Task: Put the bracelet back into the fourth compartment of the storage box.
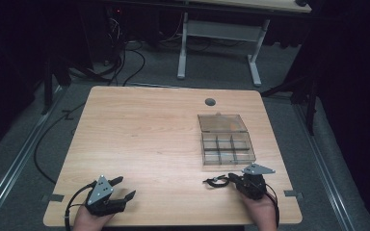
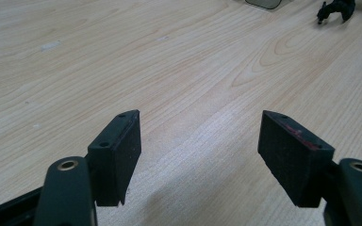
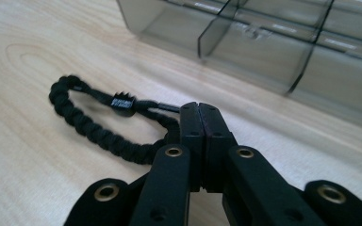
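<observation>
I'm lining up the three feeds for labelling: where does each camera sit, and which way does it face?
High view: above the person's side, looking forward and down on the table; both hands, left gripper, right gripper.
Left gripper view: on the left gripper, low across bare wood; jaws apart.
Right gripper view: on the right gripper, facing the clear compartment box; jaws closed at the black braided bracelet.
Shared: the high and right gripper views both show bracelet and box.

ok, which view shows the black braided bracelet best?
Right gripper view: the black braided bracelet lies close up, its weave and small clasp clear, one end at the right gripper. High view gives a small dark loop; left gripper view a far, cut-off speck.
</observation>
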`<act>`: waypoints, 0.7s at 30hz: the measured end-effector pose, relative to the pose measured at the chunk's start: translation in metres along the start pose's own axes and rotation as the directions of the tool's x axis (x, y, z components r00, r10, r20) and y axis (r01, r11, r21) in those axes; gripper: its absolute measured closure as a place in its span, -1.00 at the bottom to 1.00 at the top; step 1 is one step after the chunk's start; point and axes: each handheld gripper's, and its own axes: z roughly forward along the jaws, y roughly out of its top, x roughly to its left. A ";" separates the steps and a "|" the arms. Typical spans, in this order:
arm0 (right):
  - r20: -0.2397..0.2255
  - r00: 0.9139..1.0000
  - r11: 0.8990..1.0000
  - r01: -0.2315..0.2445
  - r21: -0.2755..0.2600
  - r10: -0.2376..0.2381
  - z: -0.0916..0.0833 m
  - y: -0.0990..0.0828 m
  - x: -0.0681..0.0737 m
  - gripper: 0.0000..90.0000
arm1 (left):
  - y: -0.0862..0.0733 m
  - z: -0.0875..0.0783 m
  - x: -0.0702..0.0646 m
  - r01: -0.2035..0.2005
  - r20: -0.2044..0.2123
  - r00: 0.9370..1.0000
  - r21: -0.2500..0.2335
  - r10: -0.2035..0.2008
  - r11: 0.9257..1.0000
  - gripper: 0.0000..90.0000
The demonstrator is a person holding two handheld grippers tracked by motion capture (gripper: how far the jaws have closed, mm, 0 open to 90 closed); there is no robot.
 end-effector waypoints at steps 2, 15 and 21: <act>-0.001 1.000 1.000 0.005 0.003 -0.005 0.000 -0.001 0.001 0.99 | 0.000 0.000 0.000 0.000 0.001 1.000 0.001 0.000 1.000 -0.31; -0.019 0.999 0.999 0.039 0.020 -0.039 -0.010 -0.013 0.019 0.98 | 0.000 0.000 0.000 -0.002 0.000 1.000 0.003 0.002 1.000 -0.31; -0.037 0.997 0.998 0.063 0.025 -0.062 -0.010 -0.014 0.028 0.98 | 0.000 0.000 0.000 -0.004 -0.002 1.000 0.005 0.004 1.000 -0.31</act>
